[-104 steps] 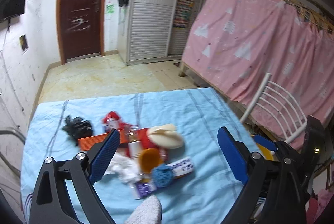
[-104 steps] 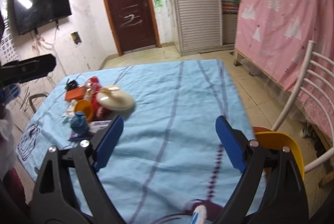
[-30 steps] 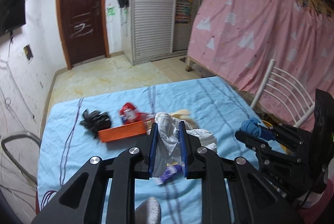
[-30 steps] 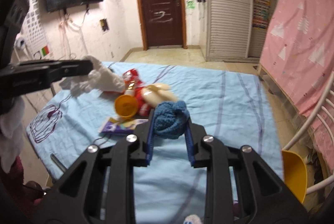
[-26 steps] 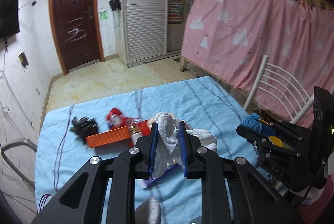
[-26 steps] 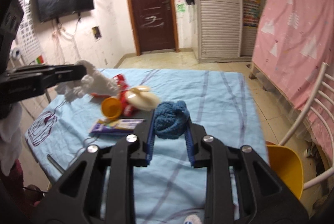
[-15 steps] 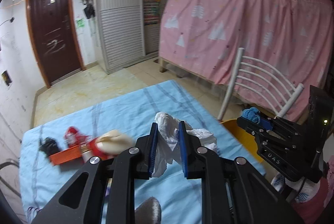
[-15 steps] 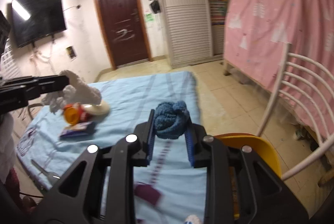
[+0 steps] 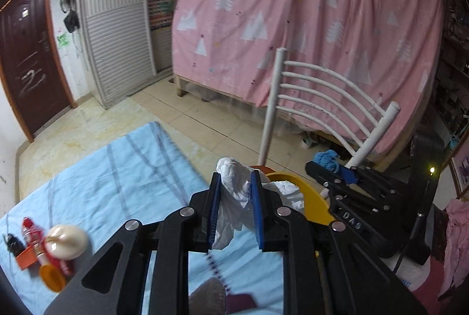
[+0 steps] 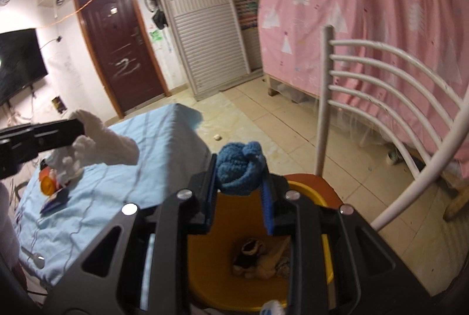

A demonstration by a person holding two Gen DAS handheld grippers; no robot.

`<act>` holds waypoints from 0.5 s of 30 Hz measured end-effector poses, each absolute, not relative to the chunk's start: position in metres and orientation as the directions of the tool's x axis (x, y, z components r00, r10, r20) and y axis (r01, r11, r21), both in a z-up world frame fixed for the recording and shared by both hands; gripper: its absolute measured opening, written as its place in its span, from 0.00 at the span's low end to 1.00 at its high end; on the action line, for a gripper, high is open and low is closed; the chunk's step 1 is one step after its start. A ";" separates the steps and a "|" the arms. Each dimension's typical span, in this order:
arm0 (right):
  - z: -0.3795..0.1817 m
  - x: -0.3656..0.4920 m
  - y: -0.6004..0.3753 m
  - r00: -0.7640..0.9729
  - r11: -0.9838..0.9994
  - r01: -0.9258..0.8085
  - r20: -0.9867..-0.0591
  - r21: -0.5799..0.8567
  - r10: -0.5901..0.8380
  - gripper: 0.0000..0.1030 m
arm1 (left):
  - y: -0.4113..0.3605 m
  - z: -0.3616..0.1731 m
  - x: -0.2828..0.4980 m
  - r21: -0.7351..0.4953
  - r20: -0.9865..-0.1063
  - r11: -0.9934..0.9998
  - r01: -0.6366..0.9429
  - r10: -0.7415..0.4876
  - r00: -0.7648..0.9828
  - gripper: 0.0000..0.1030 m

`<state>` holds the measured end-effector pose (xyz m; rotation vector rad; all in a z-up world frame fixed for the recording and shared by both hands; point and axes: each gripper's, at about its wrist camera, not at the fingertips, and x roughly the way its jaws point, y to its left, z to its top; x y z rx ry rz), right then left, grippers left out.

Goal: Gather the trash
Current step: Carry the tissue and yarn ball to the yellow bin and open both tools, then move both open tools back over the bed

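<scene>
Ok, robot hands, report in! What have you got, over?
Left gripper shut on white tissue. Right gripper shut on blue yarn ball, above yellow bin. Nothing in the way.

We're inside a lived-in home, a bedroom by the look of it: a pink curtain point(image 9: 307, 30) printed with white trees hangs around a wooden bed frame, a white louvred wardrobe point(image 10: 205, 18) stands beside a dark brown door point(image 10: 117, 51), and a television point(image 10: 17, 65) hangs on the wall. Tiled floor point(image 10: 281, 121), white metal chair point(image 9: 322, 98), blue striped cloth point(image 9: 117, 177) over the surface.
</scene>
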<state>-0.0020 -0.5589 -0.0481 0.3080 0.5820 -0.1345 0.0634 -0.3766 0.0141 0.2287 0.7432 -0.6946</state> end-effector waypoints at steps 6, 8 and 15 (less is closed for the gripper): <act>-0.064 0.000 -0.578 0.814 0.916 0.275 -0.578 0.291 -0.061 0.37 | -0.415 -0.003 0.077 -0.093 -0.712 0.750 0.655 -0.510 0.483 0.17; -0.066 0.000 -0.582 0.811 0.911 0.286 -0.581 0.297 -0.065 0.41 | -0.420 -0.007 0.081 -0.100 -0.720 0.754 0.649 -0.505 0.476 0.31; -0.068 0.003 -0.580 0.813 0.917 0.269 -0.580 0.295 -0.052 0.41 | -0.422 -0.019 0.084 -0.096 -0.736 0.766 0.635 -0.484 0.473 0.41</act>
